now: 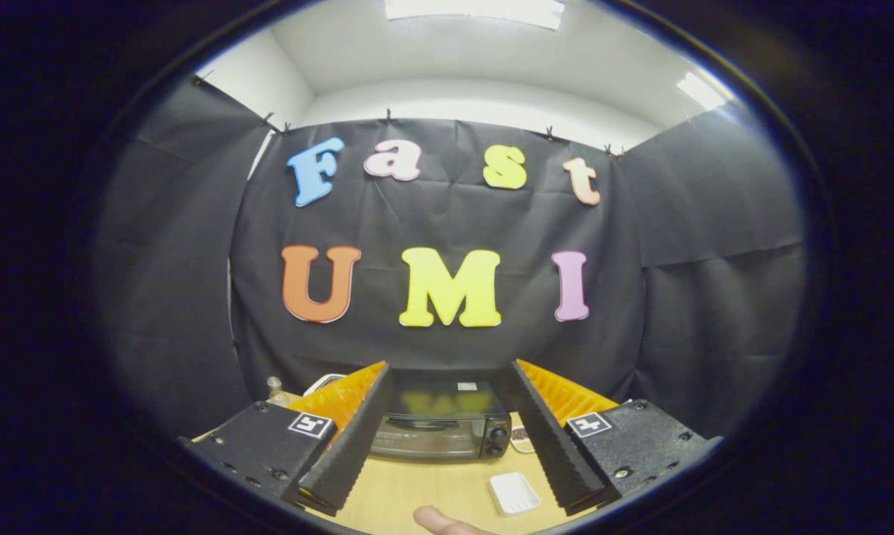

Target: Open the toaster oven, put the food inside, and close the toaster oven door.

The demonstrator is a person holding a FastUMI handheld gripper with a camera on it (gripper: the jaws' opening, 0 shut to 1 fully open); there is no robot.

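A black toaster oven stands on the wooden table beyond my fingers, framed between them. Its glass door is shut, with a handle bar along the door's top, and two knobs sit on its right side. My gripper is open, fingers spread wide, nothing between them. A small white rectangular dish lies on the table between the fingers, nearer the right one; I cannot tell what it holds. A small dish with dark contents sits just right of the oven, partly hidden by the right finger.
A person's fingertip shows at the table's near edge between my fingers. A clear bottle and a white object stand left of the oven, behind my left finger. Black cloth walls close the booth behind and at both sides.
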